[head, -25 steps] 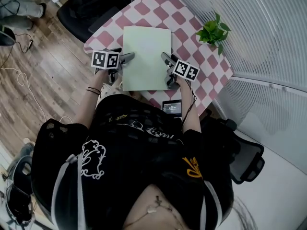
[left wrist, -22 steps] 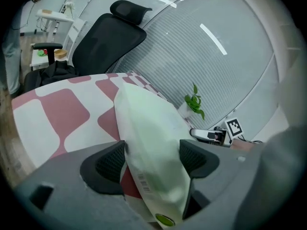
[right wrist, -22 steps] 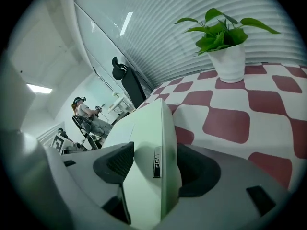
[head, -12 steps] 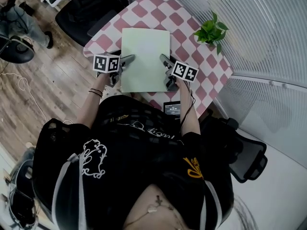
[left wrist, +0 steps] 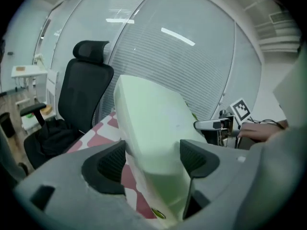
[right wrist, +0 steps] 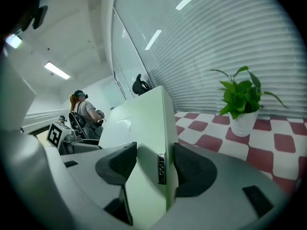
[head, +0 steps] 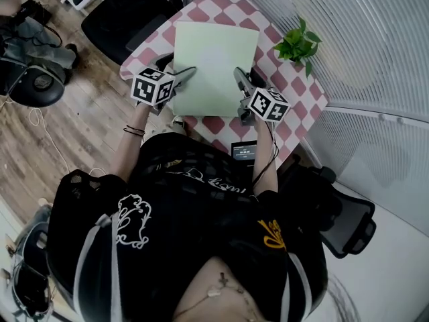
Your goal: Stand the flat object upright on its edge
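Note:
The flat object [head: 214, 62] is a pale green slab, held over the pink-and-white checkered table [head: 295, 89] and tilted, with its near edge raised. My left gripper [head: 184, 74] is shut on its left edge, and my right gripper [head: 239, 79] grips the right edge. In the left gripper view the slab [left wrist: 153, 123] fills the gap between both dark pads of the left gripper [left wrist: 153, 159]. In the right gripper view the slab's thin edge [right wrist: 165, 128] stands between the pads of the right gripper [right wrist: 154, 164]. Those jaws are closing and both pads touch it.
A small potted plant [head: 298, 43] stands at the table's right corner, beyond the slab. A black office chair [head: 124, 12] sits off the table's far left. A small device with a screen [head: 244, 151] lies at the near table edge. Wood floor lies to the left.
Both grippers have risen with the slab between them. Its near edge has lifted off the table, so it now tilts instead of lying flat.

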`<state>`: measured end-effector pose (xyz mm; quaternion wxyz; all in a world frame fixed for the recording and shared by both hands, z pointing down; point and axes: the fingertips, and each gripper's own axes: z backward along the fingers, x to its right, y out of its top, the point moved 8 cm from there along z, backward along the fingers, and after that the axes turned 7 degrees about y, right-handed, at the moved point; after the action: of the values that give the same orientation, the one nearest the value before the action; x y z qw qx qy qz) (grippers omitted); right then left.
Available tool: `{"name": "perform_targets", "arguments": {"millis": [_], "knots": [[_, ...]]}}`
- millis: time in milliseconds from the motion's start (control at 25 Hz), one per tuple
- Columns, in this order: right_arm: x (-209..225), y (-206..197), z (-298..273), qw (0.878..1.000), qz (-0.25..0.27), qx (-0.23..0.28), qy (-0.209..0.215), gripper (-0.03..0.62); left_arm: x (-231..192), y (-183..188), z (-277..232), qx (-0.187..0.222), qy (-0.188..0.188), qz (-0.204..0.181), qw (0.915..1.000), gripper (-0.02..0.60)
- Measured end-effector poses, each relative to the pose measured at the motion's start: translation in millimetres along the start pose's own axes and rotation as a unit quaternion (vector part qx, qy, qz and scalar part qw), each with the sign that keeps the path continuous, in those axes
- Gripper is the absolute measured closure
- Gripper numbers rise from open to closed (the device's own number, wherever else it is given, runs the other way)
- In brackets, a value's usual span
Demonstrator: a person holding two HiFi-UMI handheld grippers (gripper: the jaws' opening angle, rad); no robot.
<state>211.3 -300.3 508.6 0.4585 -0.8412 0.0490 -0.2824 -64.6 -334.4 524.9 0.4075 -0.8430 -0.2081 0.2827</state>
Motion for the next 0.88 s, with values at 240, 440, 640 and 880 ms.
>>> {"name": "perform_targets", "arguments": {"millis": [240,440,640,880], "knots": [[-24.4,37.9,9.8,0.995,0.092,0.047,0.001,0.352,6.1,33.0,14.0,0.04,0.024,-0.052,0.9976,0.219],[-40.1,55.6,14.8,0.985,0.157,0.069,-0.008,0.352,12.2,52.4,23.6,0.064,0.062,-0.107,0.9903,0.219],[-44.7,58.8,10.5,0.981,0.179,0.075,-0.021,0.353,11.7,63.7,25.3,0.069,0.095,-0.166,0.9792,0.224],[-47.2,48.4,6.4,0.979,0.188,0.078,-0.031,0.355,16.6,58.7,31.0,0.088,0.144,-0.219,0.961,0.227]]}}
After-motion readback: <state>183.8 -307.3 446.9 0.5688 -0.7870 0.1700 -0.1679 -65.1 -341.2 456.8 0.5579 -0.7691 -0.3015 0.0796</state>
